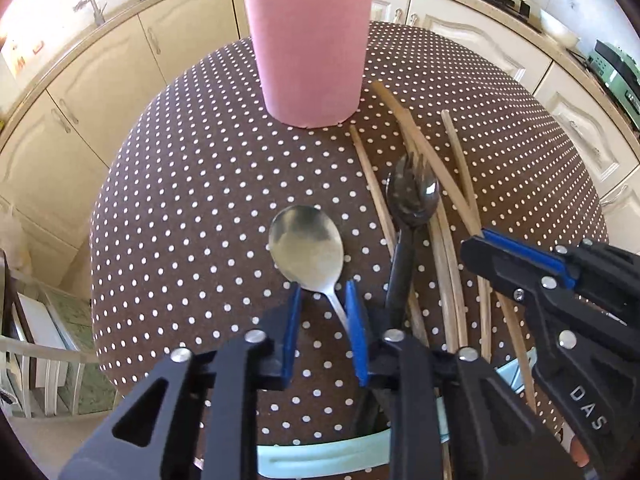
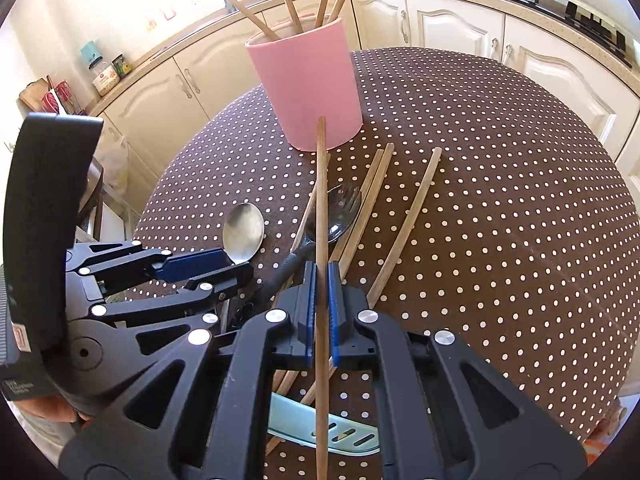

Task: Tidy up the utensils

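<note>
A pink holder (image 1: 310, 52) (image 2: 306, 88) with several wooden chopsticks in it stands at the far side of the dotted table. A silver spoon (image 1: 308, 246) (image 2: 243, 234) lies on the cloth. My left gripper (image 1: 322, 294) (image 2: 240, 266) is open with its jaws on either side of the spoon's neck. A black spork (image 1: 412, 200) (image 2: 336, 216) lies among loose chopsticks (image 1: 420, 152) (image 2: 408, 224). My right gripper (image 2: 322, 276) (image 1: 476, 244) is shut on one wooden chopstick (image 2: 321, 200) and holds it above the pile, pointing at the holder.
A pale green utensil (image 2: 344, 428) (image 1: 320, 456) lies at the table's near edge under the grippers. Cream kitchen cabinets (image 1: 80, 92) (image 2: 460, 28) ring the round table (image 1: 200, 168) (image 2: 500, 200). A white chair (image 1: 48, 376) stands to the left.
</note>
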### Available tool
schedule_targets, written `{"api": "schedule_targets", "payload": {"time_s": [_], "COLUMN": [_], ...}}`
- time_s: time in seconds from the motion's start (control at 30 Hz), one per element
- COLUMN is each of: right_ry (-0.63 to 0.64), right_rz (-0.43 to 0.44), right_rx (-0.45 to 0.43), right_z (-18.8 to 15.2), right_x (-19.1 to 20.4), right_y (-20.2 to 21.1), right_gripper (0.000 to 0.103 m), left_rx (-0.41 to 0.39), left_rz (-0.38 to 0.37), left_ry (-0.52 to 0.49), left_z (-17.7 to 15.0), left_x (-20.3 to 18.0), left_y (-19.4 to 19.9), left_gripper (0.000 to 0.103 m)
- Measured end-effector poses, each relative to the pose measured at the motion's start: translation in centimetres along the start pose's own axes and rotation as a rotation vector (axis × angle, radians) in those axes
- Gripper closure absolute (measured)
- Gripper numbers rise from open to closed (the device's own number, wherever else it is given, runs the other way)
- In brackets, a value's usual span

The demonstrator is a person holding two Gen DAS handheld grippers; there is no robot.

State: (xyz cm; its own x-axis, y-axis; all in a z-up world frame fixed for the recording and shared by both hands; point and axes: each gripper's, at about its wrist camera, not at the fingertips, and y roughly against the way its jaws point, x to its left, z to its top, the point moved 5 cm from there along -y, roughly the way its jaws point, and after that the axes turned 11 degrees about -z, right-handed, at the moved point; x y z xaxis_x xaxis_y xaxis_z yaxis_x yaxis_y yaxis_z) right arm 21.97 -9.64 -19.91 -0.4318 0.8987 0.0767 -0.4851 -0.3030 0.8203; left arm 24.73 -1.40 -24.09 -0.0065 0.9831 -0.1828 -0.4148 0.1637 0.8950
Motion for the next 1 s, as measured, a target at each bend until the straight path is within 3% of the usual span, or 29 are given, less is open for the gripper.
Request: {"api": "schedule_targets", "payload": {"time_s": [0.13, 0.37, 0.5, 0.87, 1.0], "right_ry": [-0.007, -0.031, -0.048, -0.076, -0.085], "right_rz": [0.005, 0.022, 0.041, 0.134, 0.148], "right_rx": [0.0, -0.052, -0.131, -0.392, -0.445], "right_z": [-0.1, 0.1, 0.8, 4.7, 6.5], "right_x": [0.1, -0.4, -0.6, 0.2, 0.7], "right_y": [-0.1, 0.7, 2.3, 7.7, 8.5], "right_gripper": [0.097, 0.097, 0.097, 0.097, 0.097], "left_rx": [-0.016, -0.099, -0.221, -0.598, -0.651], "left_rz": [-0.035, -0.144, -0.176, -0.17, -0.19], "left_ry": [0.015, 0.039, 0.018, -0.075, -0.103], "left_z": [0.1, -0.7, -0.5, 2.3, 3.8], "left_x": [-0.8, 0.4, 0.1, 0.0, 0.3], "left_y": [0.0, 2.2, 5.4, 15.1, 16.8], "left_gripper": [0.099, 0.1, 0.1, 0.103, 0.103]}}
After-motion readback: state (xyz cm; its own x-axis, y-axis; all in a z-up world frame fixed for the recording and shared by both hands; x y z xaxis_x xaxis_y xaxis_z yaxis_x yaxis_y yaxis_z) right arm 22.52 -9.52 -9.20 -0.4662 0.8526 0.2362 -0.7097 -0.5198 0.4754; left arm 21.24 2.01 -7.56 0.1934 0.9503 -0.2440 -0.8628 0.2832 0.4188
